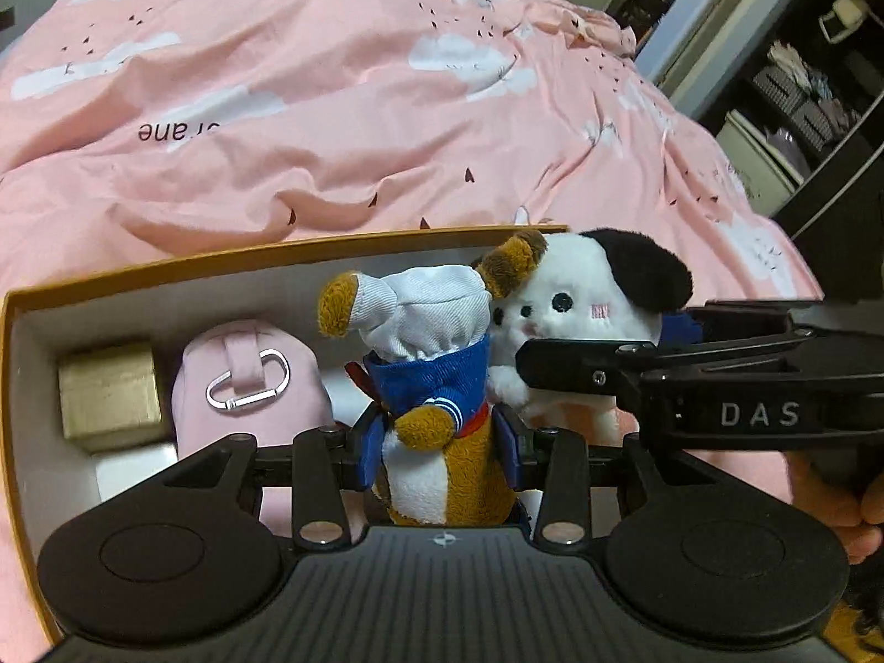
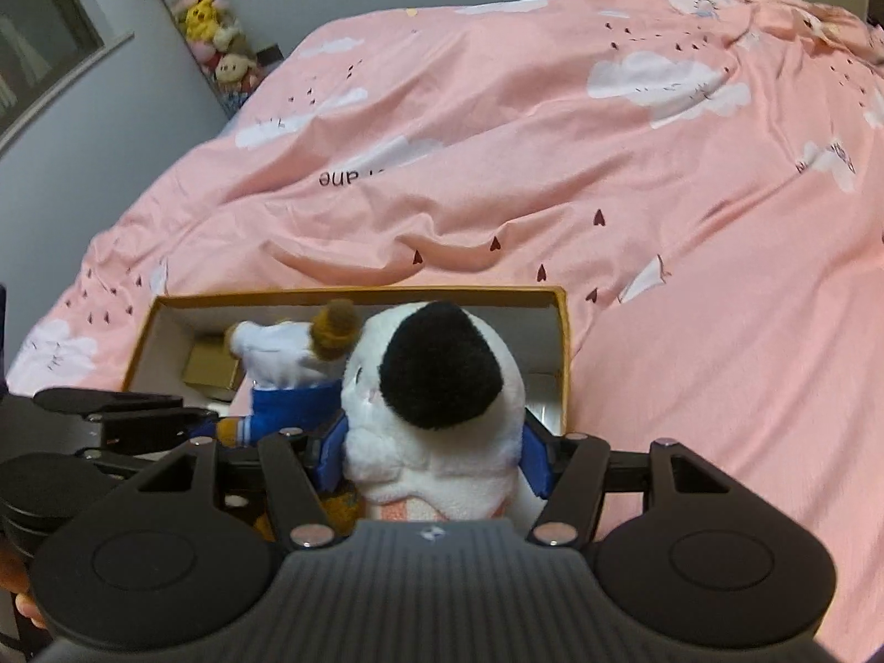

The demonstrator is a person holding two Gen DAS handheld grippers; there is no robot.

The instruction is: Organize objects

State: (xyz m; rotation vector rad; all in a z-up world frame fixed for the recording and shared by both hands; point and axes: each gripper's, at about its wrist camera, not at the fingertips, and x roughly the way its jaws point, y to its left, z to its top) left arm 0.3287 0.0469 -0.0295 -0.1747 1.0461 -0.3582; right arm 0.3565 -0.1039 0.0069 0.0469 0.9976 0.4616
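- Left claw clenched around a brown-and-white plush at the body, blue pads pressed on both flanks; plush upright, dressed in a blue sailor top and a white hat.
- Right claw clenched around a white plush with a black ear, blue pads squeezing both sides; seen from behind in the right wrist view, face-on in the left wrist view.
- Both plushes held over the near edge of an orange-rimmed box, white plush just right of the brown one and touching it.
- Inside the box, left of the brown plush: a pink pouch with a silver carabiner clipped to its strap.
- Further left in the box, just beside the pouch: a gold cube, near the left wall.
- Below the gold cube, a white item, too hidden to identify.
- Box resting on a pink duvet printed with white clouds and small dark hearts, covering the bed.
- Beyond the box, far left corner of the room in the right wrist view: a tall clear tube of stuffed toys against the wall.
- Right of the bed in the left wrist view: dark shelving with mixed items.
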